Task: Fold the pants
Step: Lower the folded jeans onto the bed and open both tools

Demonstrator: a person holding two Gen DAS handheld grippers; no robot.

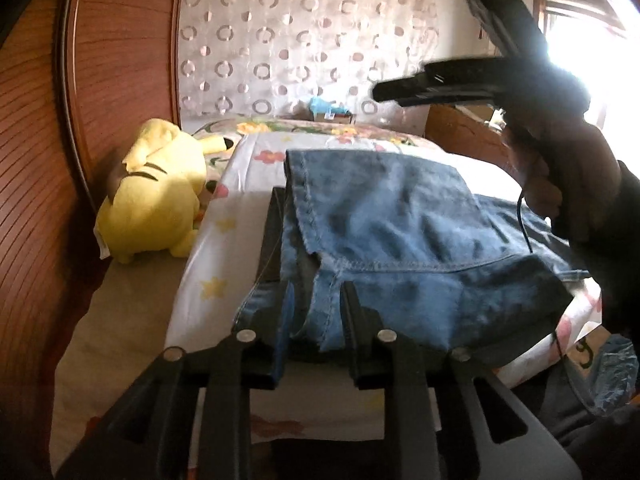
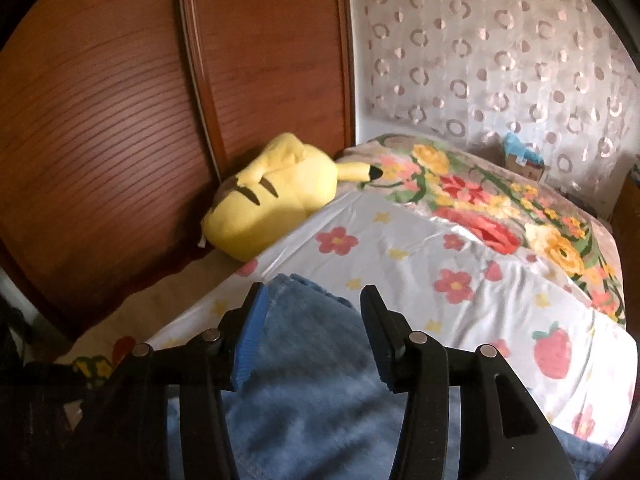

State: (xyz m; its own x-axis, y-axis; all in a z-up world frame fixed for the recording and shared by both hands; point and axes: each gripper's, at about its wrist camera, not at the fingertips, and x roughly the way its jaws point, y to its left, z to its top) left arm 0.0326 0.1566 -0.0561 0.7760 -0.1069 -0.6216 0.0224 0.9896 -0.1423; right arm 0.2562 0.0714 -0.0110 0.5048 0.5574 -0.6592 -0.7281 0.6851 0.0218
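Blue denim pants lie folded into a compact stack on the flowered bed sheet. My left gripper sits at the stack's near edge. Its jaws stand a little apart around a denim flap, and a gap shows beside the blue pad. My right gripper shows in the left wrist view above the pants' far right, held by a hand. In the right wrist view the right gripper is open wide over the pants, and its pads do not press the cloth.
A yellow plush toy lies at the bed's left edge against wooden wardrobe doors. A floral blanket covers the far end below a circle-patterned curtain. A blue plastic bag sits at lower right.
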